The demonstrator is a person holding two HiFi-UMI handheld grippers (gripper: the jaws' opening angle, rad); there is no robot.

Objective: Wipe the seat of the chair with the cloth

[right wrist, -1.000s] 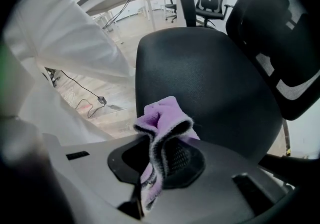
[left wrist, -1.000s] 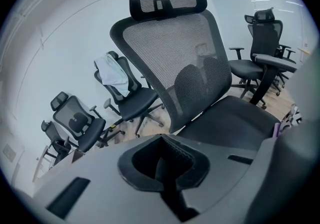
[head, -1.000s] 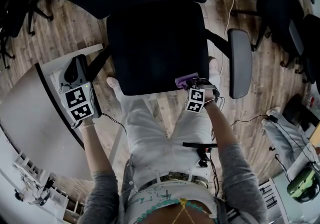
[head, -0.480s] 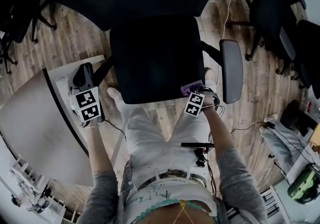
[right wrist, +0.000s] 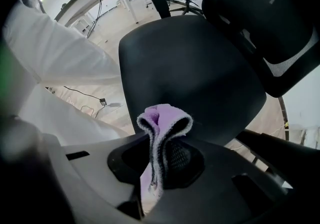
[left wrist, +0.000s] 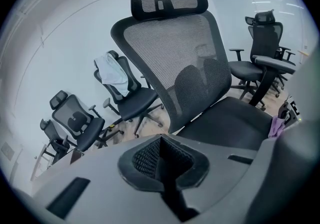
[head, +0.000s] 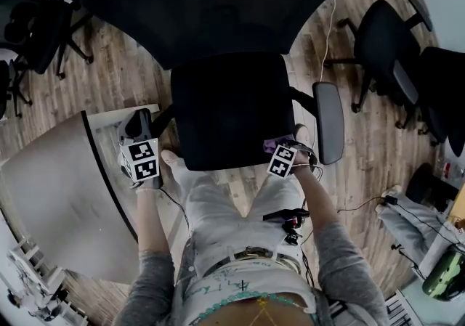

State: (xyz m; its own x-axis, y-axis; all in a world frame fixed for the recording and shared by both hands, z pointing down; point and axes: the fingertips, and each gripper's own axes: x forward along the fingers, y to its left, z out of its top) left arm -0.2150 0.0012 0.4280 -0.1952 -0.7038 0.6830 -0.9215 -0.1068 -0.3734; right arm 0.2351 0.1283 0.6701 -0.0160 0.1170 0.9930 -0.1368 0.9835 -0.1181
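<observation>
The right gripper (right wrist: 161, 144) is closed tight on a purple cloth (right wrist: 164, 120). The cloth is folded and squeezed between the two jaws, and its fuzzy top sticks up past them. From the head view, the cloth and this gripper are at the front right corner of the seat (head: 232, 110), the side close to the person. I cannot tell if the cloth touches the seat. The seat is black and belongs to a black chair (head: 218, 5) with a big mesh back. A gray armrest (head: 328, 123) sticks out to the right of the seat, near the right gripper. The left gripper (left wrist: 162, 143) is closed too, with its jaws pressed together and nothing between them. It is off to the left of the seat, near the front left corner, by the edge of a gray table (head: 51, 186). The person stands right in front of the seat in white trousers (head: 218, 208). More black chairs (head: 385, 49) stand on the wood floor (head: 123, 78) farther away.
</observation>
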